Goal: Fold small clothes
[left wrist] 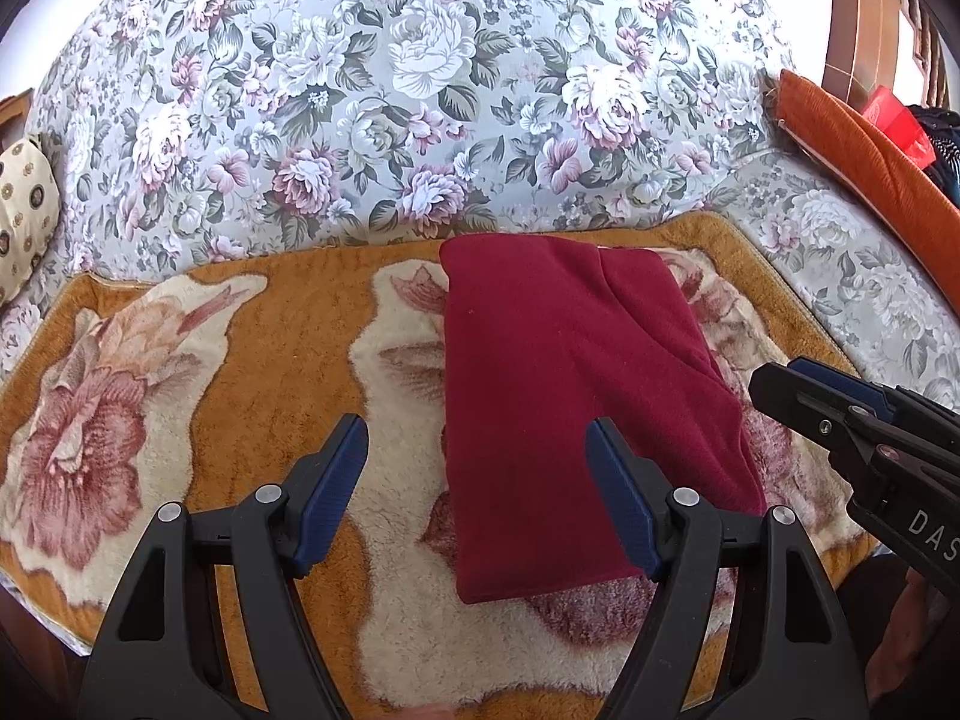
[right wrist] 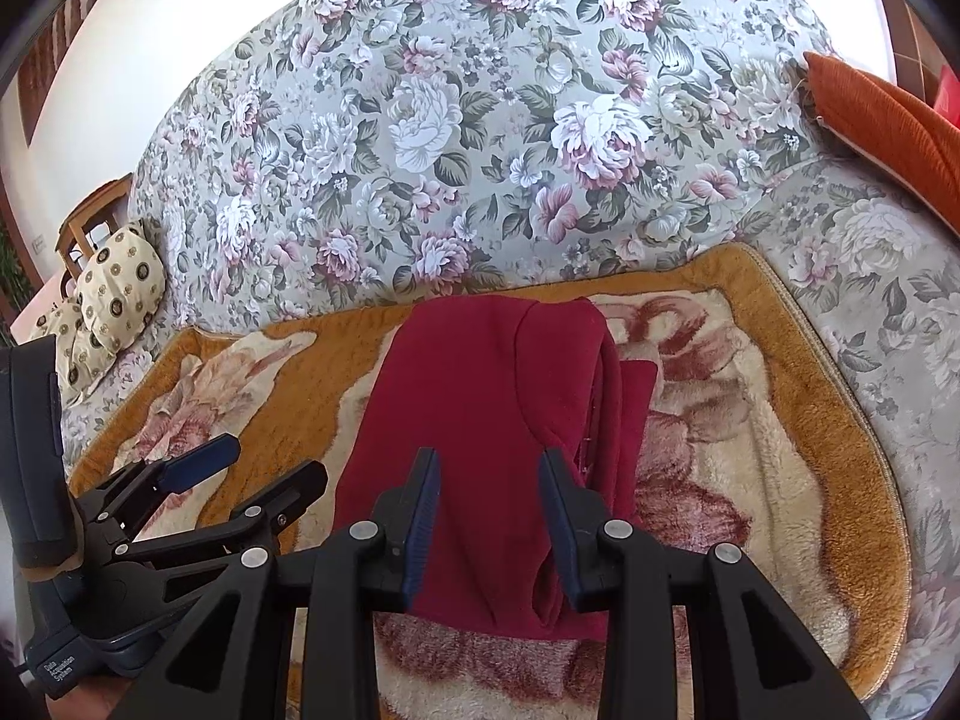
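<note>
A dark red garment lies folded into a long strip on an orange and cream floral blanket. It also shows in the right wrist view, with a folded layer along its right side. My left gripper is open and empty, above the garment's near left edge. It shows at the lower left of the right wrist view. My right gripper is open and empty, above the garment's near end. It shows at the right edge of the left wrist view.
The blanket lies on a sofa seat with a floral backrest. An orange cushion leans at the right. A cream patterned pillow sits at the left, with a wooden chair behind it.
</note>
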Tool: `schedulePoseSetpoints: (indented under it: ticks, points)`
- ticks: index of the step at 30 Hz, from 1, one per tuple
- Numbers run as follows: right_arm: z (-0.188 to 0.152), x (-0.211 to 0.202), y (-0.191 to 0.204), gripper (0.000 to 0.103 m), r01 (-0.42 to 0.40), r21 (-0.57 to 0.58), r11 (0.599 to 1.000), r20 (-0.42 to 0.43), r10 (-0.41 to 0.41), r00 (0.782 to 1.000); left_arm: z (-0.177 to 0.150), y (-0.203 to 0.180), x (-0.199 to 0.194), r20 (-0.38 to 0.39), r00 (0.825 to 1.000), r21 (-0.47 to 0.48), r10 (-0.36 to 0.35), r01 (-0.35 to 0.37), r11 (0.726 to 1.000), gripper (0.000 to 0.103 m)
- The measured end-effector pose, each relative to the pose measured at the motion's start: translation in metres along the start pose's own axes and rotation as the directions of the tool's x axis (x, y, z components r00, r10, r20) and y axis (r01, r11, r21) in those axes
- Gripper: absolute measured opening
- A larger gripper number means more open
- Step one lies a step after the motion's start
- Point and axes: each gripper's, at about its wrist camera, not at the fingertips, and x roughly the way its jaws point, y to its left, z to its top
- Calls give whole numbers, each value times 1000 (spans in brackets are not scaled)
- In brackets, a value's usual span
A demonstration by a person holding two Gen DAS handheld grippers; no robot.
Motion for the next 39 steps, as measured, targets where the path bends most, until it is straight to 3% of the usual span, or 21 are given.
schedulePoseSetpoints:
  ticks: [39]
  points:
    - [-5,4,1,33,1,13,1000,-11,-1,1000,-3,-2,9,-28,1000,0,-6,6,1000,75]
